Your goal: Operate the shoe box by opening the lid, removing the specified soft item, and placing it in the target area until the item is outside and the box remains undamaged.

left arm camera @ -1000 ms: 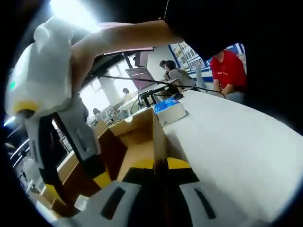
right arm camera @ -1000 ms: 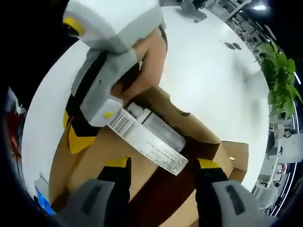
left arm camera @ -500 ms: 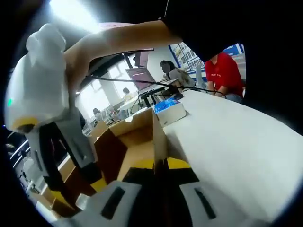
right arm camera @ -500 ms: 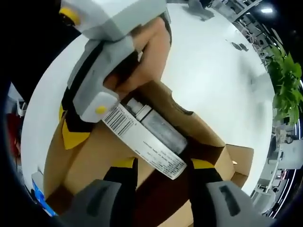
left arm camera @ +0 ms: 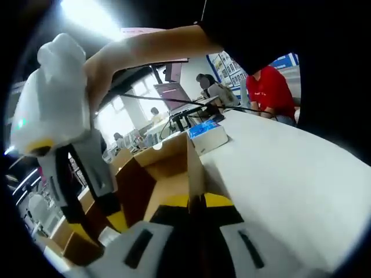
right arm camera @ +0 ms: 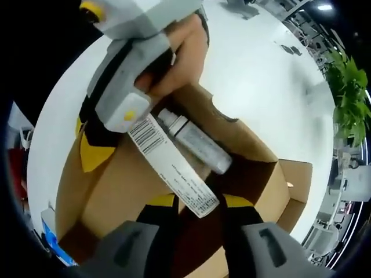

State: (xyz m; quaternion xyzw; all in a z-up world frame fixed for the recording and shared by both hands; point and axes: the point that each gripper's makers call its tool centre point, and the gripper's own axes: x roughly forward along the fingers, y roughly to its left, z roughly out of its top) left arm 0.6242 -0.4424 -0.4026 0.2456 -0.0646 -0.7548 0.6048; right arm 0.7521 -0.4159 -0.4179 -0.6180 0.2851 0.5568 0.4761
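Note:
An open brown cardboard shoe box [left arm camera: 169, 167] stands on a white table. My left gripper [left arm camera: 196, 201] is shut on the top edge of one box wall. In the right gripper view it [right arm camera: 95, 145] comes in from the top, held by a hand, clamping that wall. Inside the box [right arm camera: 113, 194] lies a grey roll-shaped item [right arm camera: 198, 143] with a long white barcode label [right arm camera: 173, 166]. My right gripper [right arm camera: 200, 202] hangs over the box's inside with its jaws apart, and the label's lower end lies between them. In the left gripper view the right gripper [left arm camera: 95, 223] reaches down into the box at the left.
A small blue and white carton [left arm camera: 208, 134] lies on the white table [left arm camera: 290, 174] beyond the box. Seated people, one in a red shirt [left arm camera: 269, 92], and desks fill the background. A green plant [right arm camera: 348, 98] stands past the table's far side.
My right gripper's jaws have narrowed step by step, and the label's end now lies between them. The left gripper keeps its hold on the box wall.

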